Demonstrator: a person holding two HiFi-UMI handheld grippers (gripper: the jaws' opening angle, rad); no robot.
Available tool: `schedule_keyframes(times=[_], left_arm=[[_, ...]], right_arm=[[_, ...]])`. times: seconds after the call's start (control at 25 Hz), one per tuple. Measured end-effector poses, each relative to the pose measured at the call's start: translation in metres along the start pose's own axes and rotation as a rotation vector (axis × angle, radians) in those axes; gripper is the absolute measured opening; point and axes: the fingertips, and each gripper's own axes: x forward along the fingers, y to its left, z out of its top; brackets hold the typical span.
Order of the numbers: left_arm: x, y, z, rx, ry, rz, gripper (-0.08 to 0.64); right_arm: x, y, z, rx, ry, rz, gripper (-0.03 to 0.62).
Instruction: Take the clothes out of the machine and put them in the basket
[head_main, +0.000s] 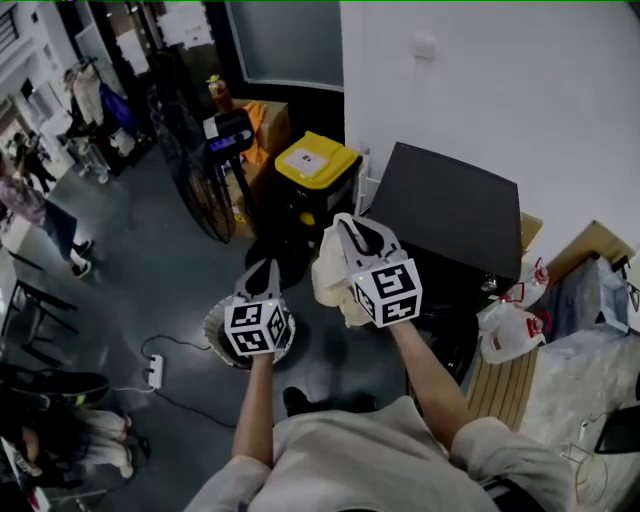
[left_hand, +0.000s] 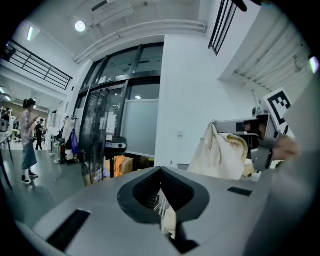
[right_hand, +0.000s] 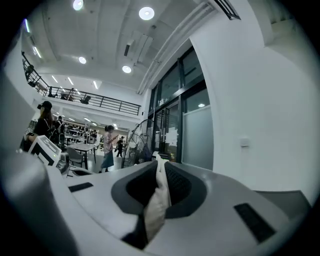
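My right gripper (head_main: 347, 226) is shut on a cream cloth (head_main: 328, 276), which hangs down from its jaws above the floor. In the right gripper view the cloth (right_hand: 155, 207) fills the slit between the closed jaws (right_hand: 159, 162). To its left, my left gripper (head_main: 266, 268) hovers over a round pale basket (head_main: 214, 336) on the floor. Its jaws (left_hand: 161, 171) are closed, with a thin pale strip of cloth (left_hand: 169, 220) showing between them. The left gripper view also shows the hanging cream cloth (left_hand: 220, 152). The dark machine (head_main: 450, 205) stands to the right against the white wall.
A yellow-lidded bin (head_main: 315, 160) and a large floor fan (head_main: 200, 175) stand ahead. A power strip (head_main: 153, 372) with its cable lies on the floor at the left. White bags (head_main: 510, 325) and cardboard sit at the right. A person (head_main: 45, 215) walks at the far left.
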Motion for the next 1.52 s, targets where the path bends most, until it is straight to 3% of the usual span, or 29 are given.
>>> schedule_keyframes(times=[0.36,0.68,1.08,1.32,1.52], left_arm=[[-0.067,0.179,-0.007,-0.062,-0.011,0.202,0.018],[-0.118,0.273,-0.042,-0.123,0.014,0.327,0.018],[-0.154,0.353,-0.136,-0.23,0.126,0.408,0.018],[-0.162,0.39,-0.195,-0.285,0.183,0.426,0.018],[-0.167,0.413,-0.229,-0.325,0.208,0.445,0.018]], right_arm=[[0.112,0.157,0.019,0.002,-0.022,0.201,0.044],[0.173,0.265,-0.046,0.024,0.111,0.343,0.044],[0.222,0.368,-0.195,0.032,0.368,0.463,0.044],[0.25,0.418,-0.303,0.013,0.527,0.498,0.046],[0.272,0.438,-0.389,0.003,0.636,0.479,0.046]])
